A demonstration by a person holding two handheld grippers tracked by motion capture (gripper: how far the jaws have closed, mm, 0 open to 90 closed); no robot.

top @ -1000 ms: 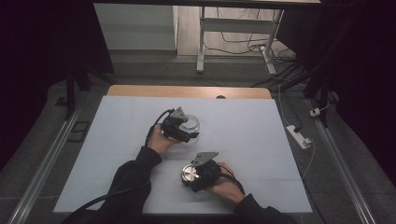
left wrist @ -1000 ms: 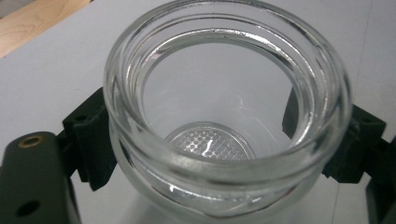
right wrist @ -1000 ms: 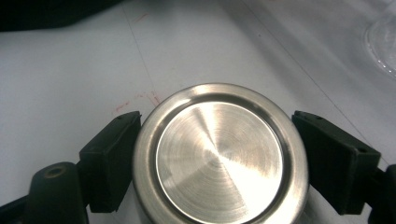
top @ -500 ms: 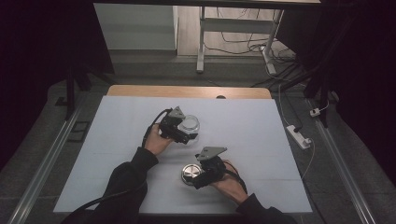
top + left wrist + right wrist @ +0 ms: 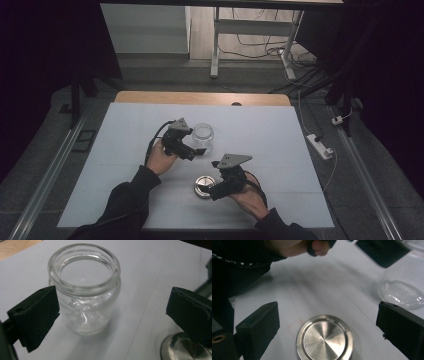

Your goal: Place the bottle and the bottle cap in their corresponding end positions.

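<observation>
Standing upright and open-mouthed near the middle of the table, the glass jar has no lid on it; the metal lid lies flat on the table surface a little nearer the person, well apart from the jar. Judging from how they lie, the unscrewing and separating looks finished, with both pieces set down and released; what remains, if anything, seems only to draw the hands away.

In the left gripper view the jar sits between two widely spread jaws, neither pad touching the glass. The left tongs have just been opening, and nothing is pressed between them now. In the right gripper view the lid lies below and between the jaws, which stand clear of its rim on both sides. The right tongs have likewise just been opening and grip nothing.

The left hand holds its tool just beside the jar, pointing across toward it. The right hand angles its tool down and leftward over the lid, forearms entering from the near edge.
</observation>
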